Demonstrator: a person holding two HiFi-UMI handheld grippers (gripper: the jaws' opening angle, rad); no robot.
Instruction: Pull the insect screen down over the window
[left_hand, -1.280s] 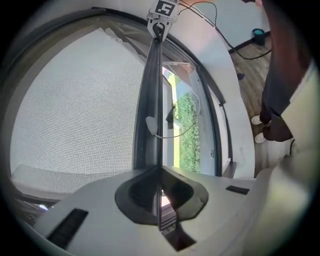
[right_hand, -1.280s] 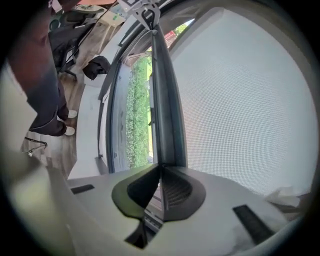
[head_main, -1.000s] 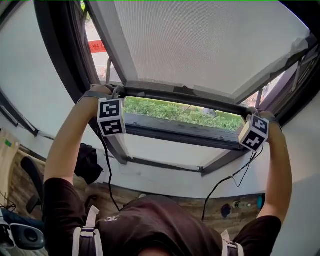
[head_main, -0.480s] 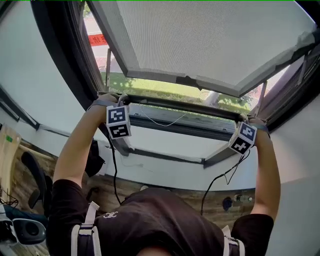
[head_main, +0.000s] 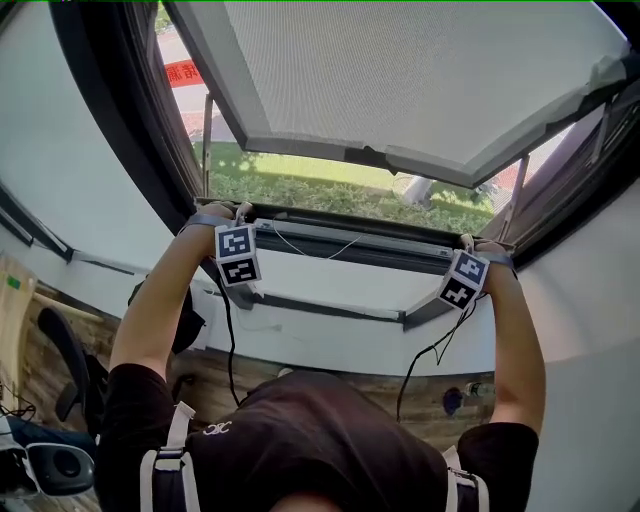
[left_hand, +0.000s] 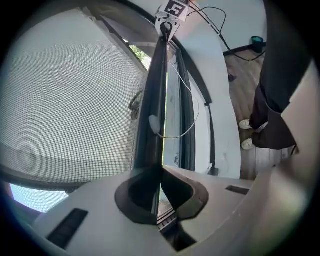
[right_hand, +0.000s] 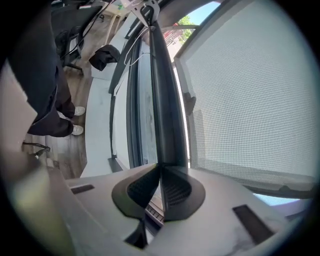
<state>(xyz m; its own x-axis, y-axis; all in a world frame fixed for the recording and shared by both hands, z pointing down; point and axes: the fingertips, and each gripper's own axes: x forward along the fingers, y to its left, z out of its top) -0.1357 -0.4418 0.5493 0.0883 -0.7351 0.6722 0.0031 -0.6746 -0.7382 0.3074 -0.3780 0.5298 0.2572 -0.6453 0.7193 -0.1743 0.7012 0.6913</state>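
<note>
White wall (head_main: 60, 150) flanks the dark window frame (head_main: 120, 130) above wooden floor (head_main: 340, 382)

Insect screen's dark pull bar (head_main: 380, 232) was held level across the window (head_main: 110, 130), low down close to the bottom frame, clamped at both ends. Fine grey mesh (left_hand: 65, 100) was stretched above it.

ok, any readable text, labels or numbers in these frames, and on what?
Nothing legible.
Red banner outside the window: white characters, too blurred.
White mark on the person's black shirt: too small.
Black-and-white marker cubes: square patterns, no words.
</note>
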